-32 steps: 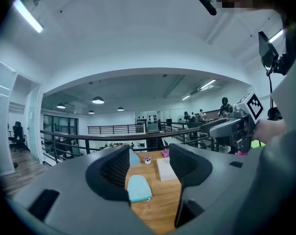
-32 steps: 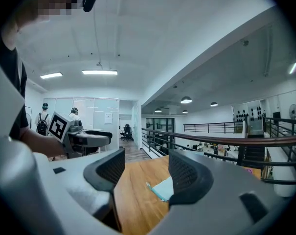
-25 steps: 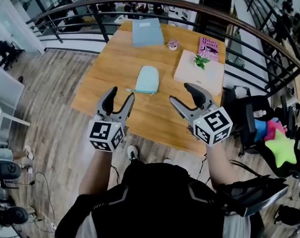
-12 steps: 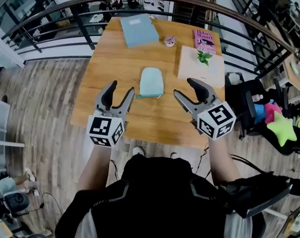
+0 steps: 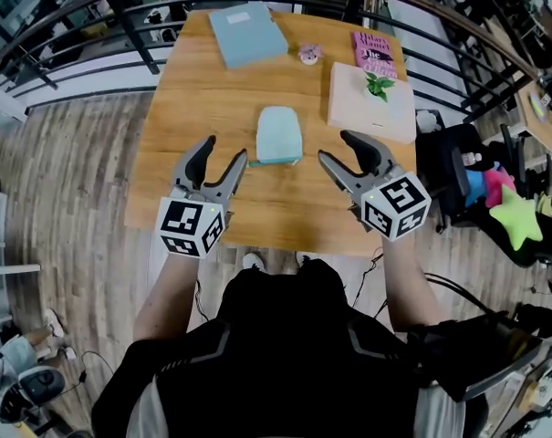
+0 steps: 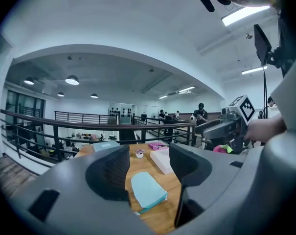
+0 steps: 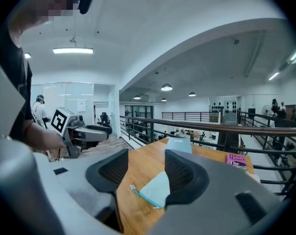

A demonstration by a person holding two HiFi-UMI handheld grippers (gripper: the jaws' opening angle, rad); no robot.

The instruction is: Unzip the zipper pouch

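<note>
The light blue zipper pouch lay flat on the wooden counter. It was a little ahead of both sets of jaws, in the space between them. The left gripper had its jaws wide apart and held nothing. The right gripper had its jaws apart too. They had just been closing a little, with nothing between them. Neither gripper touched the zipper pouch.

Light-blue zipper pouch flat on wooden table, between left gripper and right gripper — touching neither. Left jaws apart, empty; right jaws just been closing, nothing between them.
</note>
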